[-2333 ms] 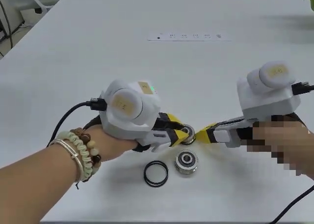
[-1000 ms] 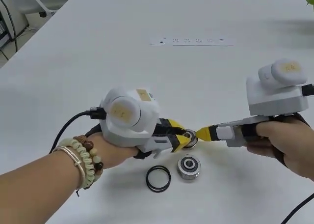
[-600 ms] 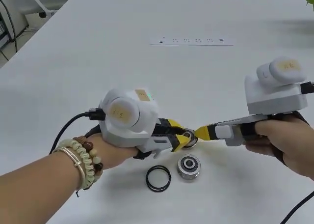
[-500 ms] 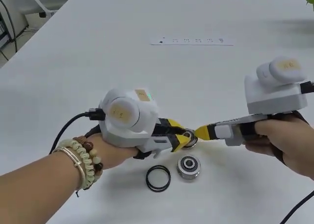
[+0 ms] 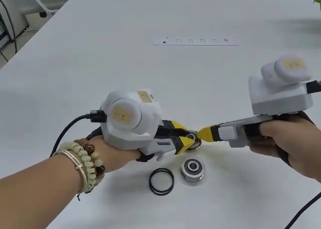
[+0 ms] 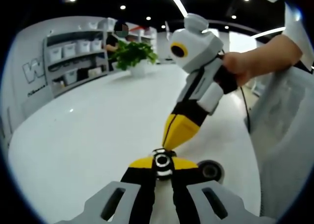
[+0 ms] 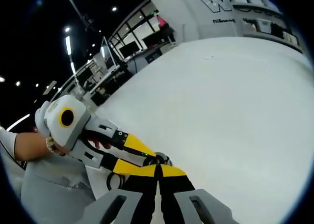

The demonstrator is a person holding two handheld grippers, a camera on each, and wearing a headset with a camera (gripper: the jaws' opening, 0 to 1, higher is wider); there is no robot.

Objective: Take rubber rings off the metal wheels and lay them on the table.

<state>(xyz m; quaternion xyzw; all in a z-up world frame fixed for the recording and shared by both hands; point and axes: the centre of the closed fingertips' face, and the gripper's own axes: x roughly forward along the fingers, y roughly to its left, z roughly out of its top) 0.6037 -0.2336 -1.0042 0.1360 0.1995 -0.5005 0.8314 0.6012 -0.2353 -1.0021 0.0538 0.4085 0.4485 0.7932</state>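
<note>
The metal wheel (image 6: 162, 161) is off the table, clamped between the yellow tips of the left gripper (image 5: 185, 140), whose jaws stand narrow with the wheel filling the gap. A dark band seems to run round its rim, though it is too small to say for sure that this is rubber. The right gripper (image 5: 203, 135) comes in from the opposite side, its pointed tip touching the wheel's edge. Its jaws are drawn together with barely a slit between them; whether they pinch anything there cannot be made out.

Just below this, in the head view, a second wheel (image 5: 192, 169) lies flat on the white table (image 5: 150, 83), its bearing facing up and its metal rim bare. A loose rubber ring (image 5: 161, 181) lies flat just beside it, on the left gripper's side, close but not touching.

The person's left hand (image 5: 108, 156) grips the left gripper's handle, with bead bracelets (image 5: 83, 158) on the wrist and a black cable (image 5: 70, 126) trailing from the body. Well beyond the grippers a white power strip (image 5: 195, 40) lies on the table, and in the left gripper view a potted plant (image 6: 132, 54) stands at the far end
</note>
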